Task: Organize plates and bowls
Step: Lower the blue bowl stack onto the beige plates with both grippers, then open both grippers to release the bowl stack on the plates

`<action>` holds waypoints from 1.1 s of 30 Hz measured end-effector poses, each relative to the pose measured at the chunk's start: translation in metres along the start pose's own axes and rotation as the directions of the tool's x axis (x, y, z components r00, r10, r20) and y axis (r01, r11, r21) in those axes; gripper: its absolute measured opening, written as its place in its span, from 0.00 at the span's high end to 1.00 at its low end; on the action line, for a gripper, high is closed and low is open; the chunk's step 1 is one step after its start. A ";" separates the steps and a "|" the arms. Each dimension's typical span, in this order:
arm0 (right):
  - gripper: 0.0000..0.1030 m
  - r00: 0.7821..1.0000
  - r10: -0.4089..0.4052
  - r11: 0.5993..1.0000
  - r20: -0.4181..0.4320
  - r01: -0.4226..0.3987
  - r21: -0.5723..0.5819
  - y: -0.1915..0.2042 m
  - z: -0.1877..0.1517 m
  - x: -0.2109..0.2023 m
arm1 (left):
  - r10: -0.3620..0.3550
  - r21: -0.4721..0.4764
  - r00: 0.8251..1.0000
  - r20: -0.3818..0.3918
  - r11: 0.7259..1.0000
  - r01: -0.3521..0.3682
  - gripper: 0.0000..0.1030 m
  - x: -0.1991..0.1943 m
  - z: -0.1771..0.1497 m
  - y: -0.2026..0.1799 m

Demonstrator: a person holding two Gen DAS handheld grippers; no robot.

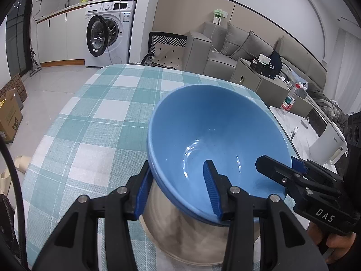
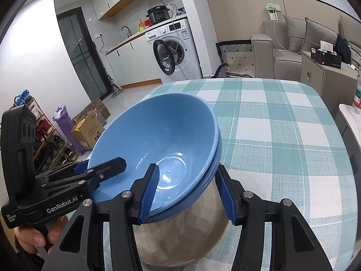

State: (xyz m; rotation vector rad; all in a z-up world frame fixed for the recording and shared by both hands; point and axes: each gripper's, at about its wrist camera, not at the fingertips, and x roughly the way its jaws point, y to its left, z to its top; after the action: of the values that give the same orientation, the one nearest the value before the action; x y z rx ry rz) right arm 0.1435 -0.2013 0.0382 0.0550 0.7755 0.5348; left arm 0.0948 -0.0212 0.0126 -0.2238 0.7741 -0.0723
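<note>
A stack of blue bowls (image 1: 216, 131) rests nested in a wider pale beige bowl (image 1: 180, 237) on the checked tablecloth. My left gripper (image 1: 178, 192) straddles the blue rim, one finger inside and one outside, jaws closed on it. My right gripper (image 2: 189, 189) grips the opposite rim of the blue bowls (image 2: 158, 135) the same way, above the beige bowl (image 2: 180, 237). Each gripper shows in the other's view: the right one at the right edge (image 1: 282, 169), the left one at the left edge (image 2: 99, 169).
The table (image 1: 101, 113) carries a teal and white checked cloth (image 2: 282, 124). A side table with a water bottle (image 1: 290, 99) and a white kettle (image 1: 327, 144) stands to the right. A washing machine (image 1: 108, 33), a grey sofa (image 1: 237, 45) and cardboard boxes (image 2: 88, 128) lie beyond.
</note>
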 end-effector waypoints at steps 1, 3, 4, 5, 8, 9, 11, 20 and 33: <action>0.49 1.000 0.001 1.000 0.000 -0.001 0.001 0.000 0.000 0.000 | -0.002 0.000 1.000 0.000 1.000 0.002 0.55 0.000 0.000 0.000; 0.48 1.000 0.004 1.000 -0.001 -0.004 0.000 0.000 0.000 0.000 | -0.003 0.006 1.000 -0.002 1.000 0.003 0.54 0.000 -0.001 -0.001; 0.48 1.000 0.004 1.000 -0.001 -0.004 0.000 0.000 0.000 0.000 | -0.004 0.010 1.000 -0.002 1.000 0.004 0.53 0.000 -0.001 -0.001; 0.47 1.000 0.001 1.000 0.002 -0.001 -0.001 0.000 0.000 -0.001 | -0.006 0.013 1.000 -0.002 1.000 0.006 0.51 0.000 -0.001 -0.002; 0.31 1.000 -0.001 1.000 0.011 0.001 -0.017 0.001 0.000 -0.003 | -0.002 0.018 1.000 0.010 1.000 0.001 0.42 -0.003 -0.001 -0.002; 0.28 1.000 0.000 1.000 0.014 0.001 -0.021 0.001 0.000 -0.005 | 0.000 0.020 1.000 0.013 1.000 -0.001 0.39 -0.004 -0.001 -0.001; 0.23 1.000 -0.004 1.000 0.025 0.005 -0.020 0.000 0.001 -0.007 | 0.006 0.025 1.000 0.018 1.000 -0.007 0.33 -0.006 0.000 0.000; 0.01 0.997 -0.048 0.998 0.057 0.050 -0.042 -0.001 0.002 -0.013 | 0.015 0.077 0.996 0.087 0.997 -0.022 0.00 -0.020 0.004 0.008; 0.01 0.979 -0.059 0.985 0.197 0.089 -0.146 0.012 -0.004 -0.045 | 0.046 0.187 0.982 0.182 0.979 -0.080 0.00 -0.029 -0.002 0.020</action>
State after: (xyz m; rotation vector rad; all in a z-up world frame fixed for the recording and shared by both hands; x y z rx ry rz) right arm 0.1090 -0.2132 0.0671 -0.0648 0.5442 0.5086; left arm 0.0728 0.0017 0.0264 -0.0196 0.5916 -0.0660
